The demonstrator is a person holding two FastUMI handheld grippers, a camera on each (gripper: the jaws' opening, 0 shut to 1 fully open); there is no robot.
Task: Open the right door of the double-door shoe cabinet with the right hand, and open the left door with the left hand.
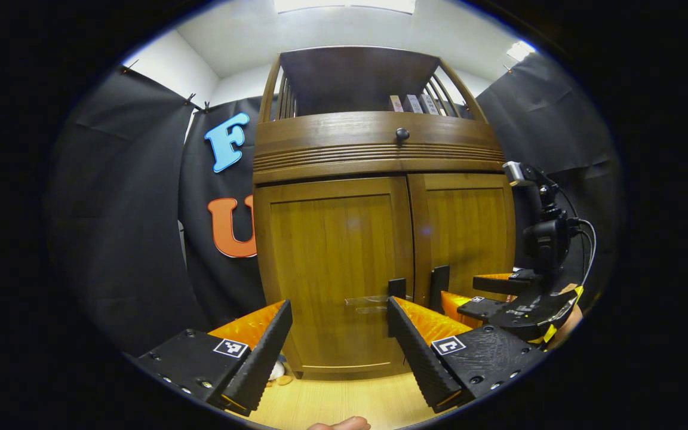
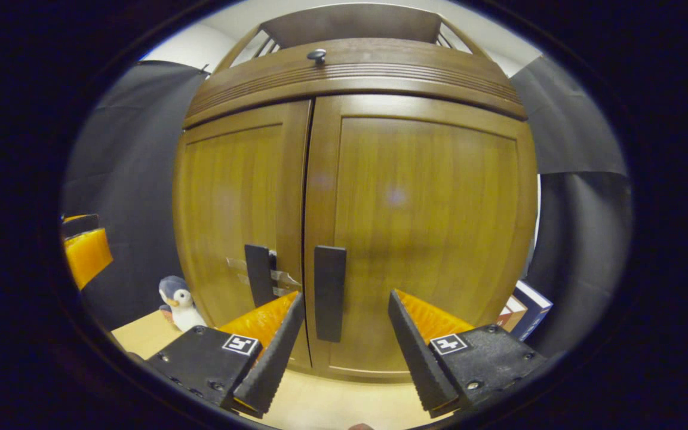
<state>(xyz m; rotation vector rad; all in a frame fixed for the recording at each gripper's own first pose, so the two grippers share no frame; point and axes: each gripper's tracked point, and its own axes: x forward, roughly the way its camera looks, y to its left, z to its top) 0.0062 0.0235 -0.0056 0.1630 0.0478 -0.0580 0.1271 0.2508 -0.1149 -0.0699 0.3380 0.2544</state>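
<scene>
Both my tongs are released; the right tongs [image 2: 341, 337] straddle the right handle [image 2: 329, 292], and clenching off-centre could nip the left handle [image 2: 258, 275].

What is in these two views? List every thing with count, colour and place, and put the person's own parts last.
shoe cabinet: one, brown wood, centre, both doors shut
door handles: two, black, either side of the centre seam
tape: clear strips, on the left door by its handle
knob: one, black, on the panel above the doors
books on the top shelf: a few, colour unclear
penguin toy: one, grey and white, floor left of the cabinet
books on the floor: two or so, right of the cabinet
left claw: open, black and orange
right claw: open, handle between its fingers, untouched
</scene>
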